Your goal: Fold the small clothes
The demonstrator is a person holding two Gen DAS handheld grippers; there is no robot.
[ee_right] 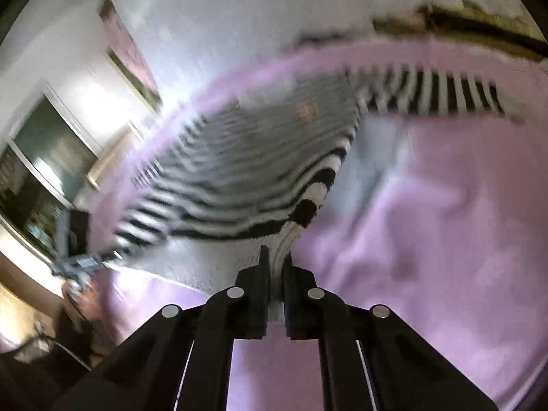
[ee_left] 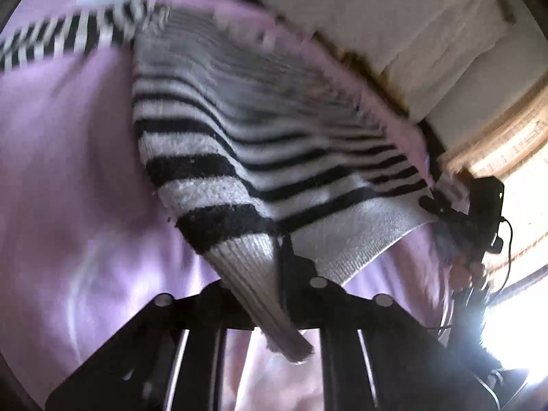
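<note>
**me:** Pinching the ribbed white hem of the striped sweater (ee_right: 239,171) at both bottom corners right now. My right gripper (ee_right: 275,274) has its jaws pressed together on one hem corner, rib knit squeezed flat between them. My left gripper (ee_left: 277,274) is clamped on the other corner, with a bit of hem hanging loose past the jaws.

**other:** how's it handling? looks floppy

**me:** Very. Soft fuzzy knit, light I'd guess, and it sags in the middle between my two grips. It shouldn't slip, and nothing's fragile, but it will probably stretch if I pull the corners apart too hard.

**other:** where's the rest of it?

**me:** Body slopes away from the tongs down to the pink sheet (ee_right: 445,222), and a sleeve (ee_left: 68,41) lies stretched out flat at the far end. Everything's motion-blurred. I'd stick with the hem, the rib is the firmest part.
</note>
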